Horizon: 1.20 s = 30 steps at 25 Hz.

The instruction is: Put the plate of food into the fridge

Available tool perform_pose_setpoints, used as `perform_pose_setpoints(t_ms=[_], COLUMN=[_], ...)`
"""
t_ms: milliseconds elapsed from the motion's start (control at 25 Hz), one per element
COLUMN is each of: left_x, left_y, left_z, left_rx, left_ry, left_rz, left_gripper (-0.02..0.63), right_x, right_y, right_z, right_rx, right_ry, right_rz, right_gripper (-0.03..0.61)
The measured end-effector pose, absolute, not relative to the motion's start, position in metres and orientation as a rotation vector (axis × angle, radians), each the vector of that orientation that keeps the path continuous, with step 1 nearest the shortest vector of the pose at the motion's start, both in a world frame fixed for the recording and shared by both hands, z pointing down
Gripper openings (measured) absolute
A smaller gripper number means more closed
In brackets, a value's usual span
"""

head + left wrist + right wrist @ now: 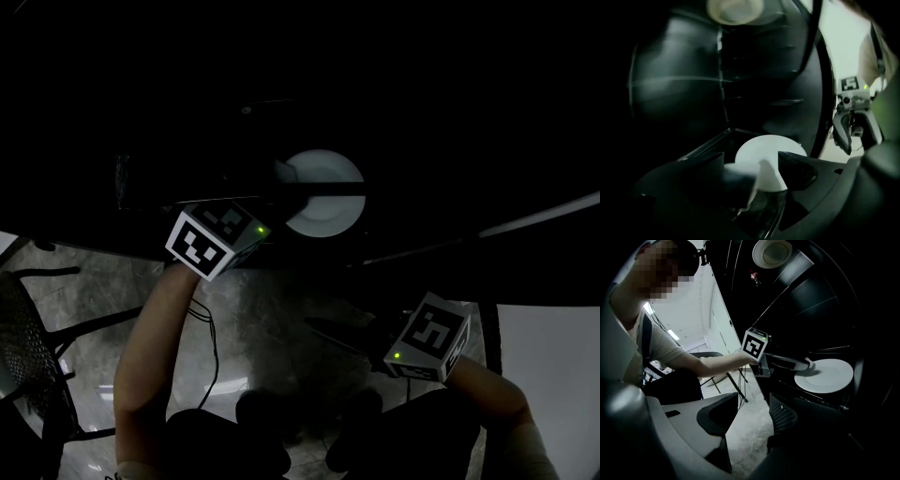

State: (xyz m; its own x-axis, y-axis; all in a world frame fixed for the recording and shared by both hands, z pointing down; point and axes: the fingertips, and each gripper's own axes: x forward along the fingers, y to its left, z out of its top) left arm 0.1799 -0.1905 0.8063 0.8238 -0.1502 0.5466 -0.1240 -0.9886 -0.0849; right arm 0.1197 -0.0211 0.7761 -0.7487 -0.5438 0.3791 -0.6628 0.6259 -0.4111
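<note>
A white plate lies flat on a low shelf inside the dark fridge; I see no food on it. My left gripper reaches into the fridge at the plate's near left rim. In the left gripper view the jaws stand apart, and the plate shows in the gap just beyond them. The right gripper view shows one left finger over the plate's left edge. My right gripper hangs open and empty outside the fridge, low on the right.
A white bowl sits on a higher fridge shelf, also in the left gripper view. A black chair stands at the left on the grey floor, with a cable trailing down. A white panel lies at the right.
</note>
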Motion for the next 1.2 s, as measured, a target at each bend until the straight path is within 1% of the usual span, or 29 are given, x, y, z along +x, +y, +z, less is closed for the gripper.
perform_pose_setpoints(t_ms=[160,360,480,720,1000,1200], left_x=[0.173,0.177,0.175,0.167,0.168,0.171], left_y=[-0.2,-0.2,-0.2,-0.204,-0.207,-0.186], left_z=[0.808,0.811,0.809,0.806,0.816,0.818], left_rx=[-3.112,-3.085,-3.055,-2.978,-3.115,-3.095], left_ry=[0.144,0.087,0.106,0.303,0.27,0.204], left_rz=[-0.871,-0.902,-0.907,-0.882,-0.877,-0.897], left_gripper=[0.342,0.342,0.342,0.344,0.345,0.345], right_x=[0.122,0.119,0.12,0.119,0.119,0.12], right_y=[-0.017,-0.019,-0.018,-0.02,-0.023,-0.024], right_z=[0.778,0.778,0.779,0.774,0.773,0.775], right_rx=[0.972,0.971,0.973,0.988,0.999,1.003], right_ry=[-2.624,-2.63,-2.624,-2.63,-2.633,-2.634], right_rz=[0.786,0.802,0.798,0.801,0.782,0.788], right_gripper=[0.219,0.219,0.219,0.219,0.219,0.219])
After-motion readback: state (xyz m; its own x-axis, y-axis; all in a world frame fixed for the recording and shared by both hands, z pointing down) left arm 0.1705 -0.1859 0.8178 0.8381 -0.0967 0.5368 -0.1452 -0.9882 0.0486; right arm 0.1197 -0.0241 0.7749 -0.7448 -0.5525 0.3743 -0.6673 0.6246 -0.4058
